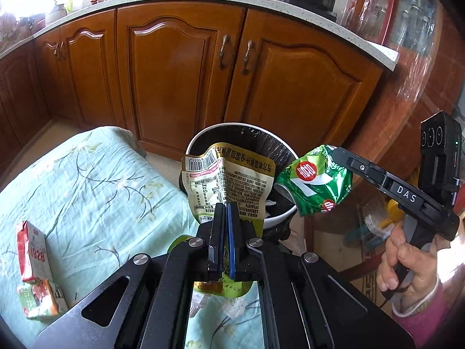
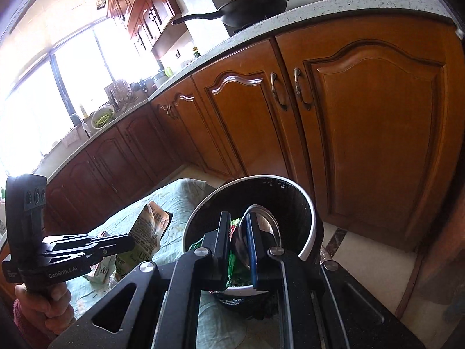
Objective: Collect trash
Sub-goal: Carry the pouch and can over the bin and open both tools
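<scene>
the left gripper (image 1: 223, 212) pinches a yellow snack wrapper (image 1: 226, 180); the right gripper (image 2: 237, 226) clamps a crushed green can (image 1: 315, 186). both hang at the near rim of the black-lined trash bin (image 1: 286, 149), can on the right, already over the opening.

Green can (image 1: 315, 181) — floral mint cloth (image 1: 87, 174)

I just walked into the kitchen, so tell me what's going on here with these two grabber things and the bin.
A person is clearing trash with two handheld grippers. The left gripper is shut on a yellow-green snack wrapper, the right gripper on a crushed green can, both near the black-lined trash bin. Two small cartons lie on the floral cloth.
</scene>
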Demonstrator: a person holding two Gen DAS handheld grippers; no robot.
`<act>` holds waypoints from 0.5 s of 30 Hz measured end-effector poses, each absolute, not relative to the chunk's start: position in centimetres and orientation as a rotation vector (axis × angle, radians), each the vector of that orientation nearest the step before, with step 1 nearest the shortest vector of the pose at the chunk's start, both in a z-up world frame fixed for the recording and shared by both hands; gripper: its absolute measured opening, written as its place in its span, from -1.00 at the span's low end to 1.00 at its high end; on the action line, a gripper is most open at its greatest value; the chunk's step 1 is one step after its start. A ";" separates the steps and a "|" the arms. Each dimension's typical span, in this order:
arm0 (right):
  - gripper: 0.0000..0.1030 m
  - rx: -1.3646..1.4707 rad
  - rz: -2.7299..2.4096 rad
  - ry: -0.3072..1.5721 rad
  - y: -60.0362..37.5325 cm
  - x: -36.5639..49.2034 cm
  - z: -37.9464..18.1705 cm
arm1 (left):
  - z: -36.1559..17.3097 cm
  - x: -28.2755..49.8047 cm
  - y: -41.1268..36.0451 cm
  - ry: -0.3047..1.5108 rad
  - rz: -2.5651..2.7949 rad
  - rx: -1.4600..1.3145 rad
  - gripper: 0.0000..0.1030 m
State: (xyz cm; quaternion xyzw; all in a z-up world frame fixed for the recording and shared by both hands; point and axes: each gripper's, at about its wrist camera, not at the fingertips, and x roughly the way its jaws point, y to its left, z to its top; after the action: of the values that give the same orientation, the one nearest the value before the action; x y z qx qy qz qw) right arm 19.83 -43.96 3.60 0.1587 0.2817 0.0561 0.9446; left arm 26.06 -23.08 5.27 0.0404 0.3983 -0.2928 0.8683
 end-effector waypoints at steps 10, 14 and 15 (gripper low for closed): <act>-0.79 0.296 0.072 0.614 -45.1 22.8 2.6 | 4.2 30.1 -27.4 0.902 -0.614 0.160 -0.98; -0.79 0.292 0.065 0.632 -45.3 23.6 2.2 | 3.8 30.8 -28.8 0.918 -0.605 0.191 -0.98; -0.79 0.290 0.064 0.638 -45.4 23.9 2.1 | 3.6 31.0 -29.1 0.923 -0.606 0.197 -0.97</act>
State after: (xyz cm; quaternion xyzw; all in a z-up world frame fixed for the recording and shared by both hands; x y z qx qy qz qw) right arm 23.86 -45.36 2.14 0.1421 0.3125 0.0314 0.9387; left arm 30.96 -29.08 3.63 0.0936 0.4377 -0.2873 0.8468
